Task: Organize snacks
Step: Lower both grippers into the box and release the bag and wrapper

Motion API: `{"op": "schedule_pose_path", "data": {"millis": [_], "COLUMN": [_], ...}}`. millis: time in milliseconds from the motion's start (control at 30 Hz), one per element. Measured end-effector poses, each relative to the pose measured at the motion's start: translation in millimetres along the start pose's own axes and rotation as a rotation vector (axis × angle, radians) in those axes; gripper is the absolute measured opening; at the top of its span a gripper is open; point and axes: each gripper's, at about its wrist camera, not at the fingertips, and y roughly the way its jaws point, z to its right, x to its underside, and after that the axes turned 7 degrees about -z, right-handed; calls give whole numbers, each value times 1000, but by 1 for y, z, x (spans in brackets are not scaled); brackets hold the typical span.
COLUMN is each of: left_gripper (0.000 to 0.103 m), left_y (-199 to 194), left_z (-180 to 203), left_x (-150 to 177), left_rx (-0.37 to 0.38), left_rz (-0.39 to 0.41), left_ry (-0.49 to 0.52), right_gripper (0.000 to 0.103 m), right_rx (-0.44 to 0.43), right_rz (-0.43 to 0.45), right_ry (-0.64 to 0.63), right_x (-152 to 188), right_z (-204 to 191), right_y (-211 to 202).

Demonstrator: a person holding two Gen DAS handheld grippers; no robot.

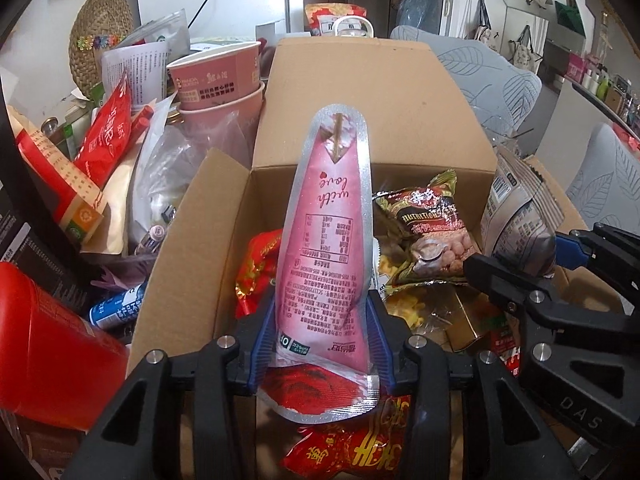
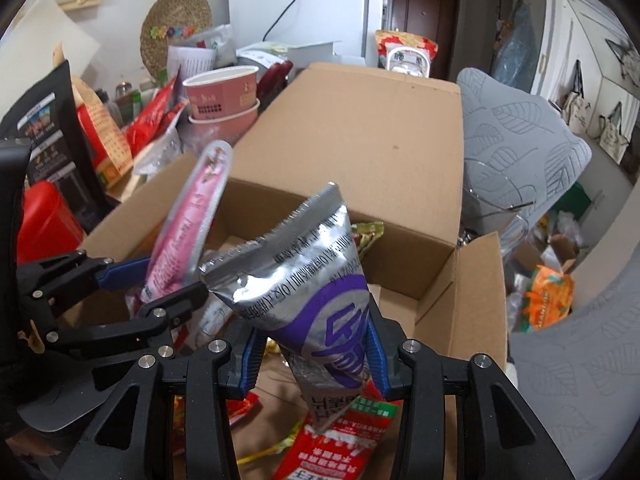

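My left gripper is shut on a tall pink snack pouch and holds it upright over the open cardboard box. My right gripper is shut on a silver and purple snack bag, also above the box. The left gripper with the pink pouch shows at the left of the right wrist view. The right gripper with the silver bag shows at the right of the left wrist view. Inside the box lie a nut bag and red packets.
Left of the box is a clutter pile: stacked pink paper bowls, red packets, a red tin, a black carton. Grey leaf-print cushions sit right of the box. An orange bag lies at far right.
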Motion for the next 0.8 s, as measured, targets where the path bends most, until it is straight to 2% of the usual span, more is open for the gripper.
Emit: {"op": "schedule_pose_path", "data": {"millis": [200, 367, 433, 600, 800], "left_gripper": [51, 56, 56, 68, 68], "left_y": [-1, -5, -8, -24, -50], "left_z": [3, 1, 0, -4, -7], "left_x": [-2, -4, -5, -9, -10], "left_rx": [-35, -47, -57, -83, -84], "left_rz": [-11, -27, -26, 7, 55], "left_ry": [3, -11, -16, -30, -38], "right_gripper": [47, 60, 64, 69, 69], "right_rx": [10, -5, -13, -6, 8], "right_rz": [-42, -54, -49, -18, 23], "right_ry": [23, 57, 68, 73, 64], "right_x": [3, 5, 4, 0, -4], "right_z": [5, 10, 12, 13, 10], "right_y": [6, 3, -1, -18, -41]}}
